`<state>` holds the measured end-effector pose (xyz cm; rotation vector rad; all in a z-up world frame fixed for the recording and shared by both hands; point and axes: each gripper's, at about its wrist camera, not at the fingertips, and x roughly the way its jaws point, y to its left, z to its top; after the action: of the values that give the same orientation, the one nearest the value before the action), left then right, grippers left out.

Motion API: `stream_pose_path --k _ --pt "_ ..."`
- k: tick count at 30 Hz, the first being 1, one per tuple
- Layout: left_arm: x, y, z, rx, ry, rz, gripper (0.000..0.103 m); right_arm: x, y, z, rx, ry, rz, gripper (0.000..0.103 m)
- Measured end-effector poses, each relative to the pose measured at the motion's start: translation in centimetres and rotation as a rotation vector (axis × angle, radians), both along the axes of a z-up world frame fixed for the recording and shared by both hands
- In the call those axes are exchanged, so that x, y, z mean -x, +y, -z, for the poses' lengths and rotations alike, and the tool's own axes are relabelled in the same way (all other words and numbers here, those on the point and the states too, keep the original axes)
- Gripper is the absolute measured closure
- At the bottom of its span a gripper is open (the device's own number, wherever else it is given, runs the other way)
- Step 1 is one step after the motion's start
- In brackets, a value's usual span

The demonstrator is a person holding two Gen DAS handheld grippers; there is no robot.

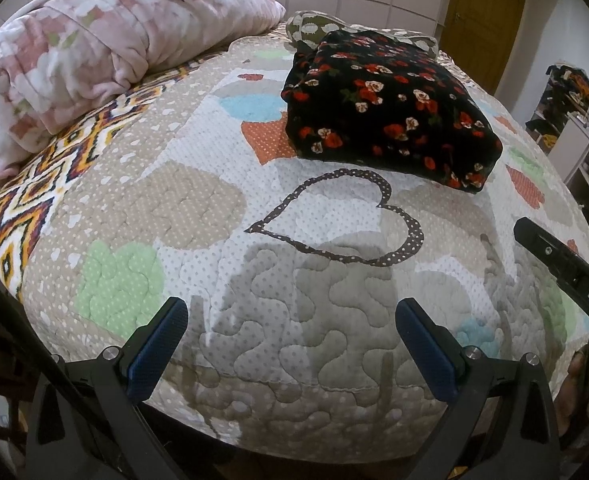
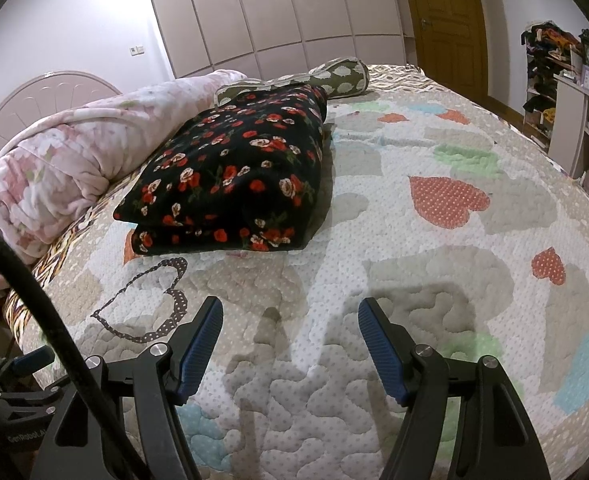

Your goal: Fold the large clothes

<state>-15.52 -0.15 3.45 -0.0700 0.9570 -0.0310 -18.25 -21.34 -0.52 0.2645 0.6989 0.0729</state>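
Observation:
A black garment with red and white flowers (image 1: 386, 104) lies folded into a thick rectangle on the quilted bedspread (image 1: 222, 216). In the right wrist view the garment (image 2: 234, 176) sits left of centre, well beyond the fingers. My left gripper (image 1: 292, 344) is open and empty, above the near edge of the bed, short of the garment. My right gripper (image 2: 290, 344) is open and empty, also above the near part of the bedspread (image 2: 434, 280). The right gripper's body (image 1: 566, 268) shows at the right edge of the left wrist view.
A rolled pink floral blanket (image 1: 78, 56) lies along the left side of the bed. A green patterned pillow (image 2: 334, 76) lies behind the garment. Shelves with clutter (image 2: 562, 80) stand at the right wall. A wooden door (image 2: 442, 20) and wardrobe doors (image 2: 274, 12) are behind the bed.

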Motion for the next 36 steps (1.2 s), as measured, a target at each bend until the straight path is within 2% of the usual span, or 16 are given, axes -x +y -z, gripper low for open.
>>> stream_pose_path --k 36 --pt "-0.02 0.06 0.07 0.000 0.002 0.001 0.000 0.09 0.07 0.21 -0.004 0.005 0.004 0.027"
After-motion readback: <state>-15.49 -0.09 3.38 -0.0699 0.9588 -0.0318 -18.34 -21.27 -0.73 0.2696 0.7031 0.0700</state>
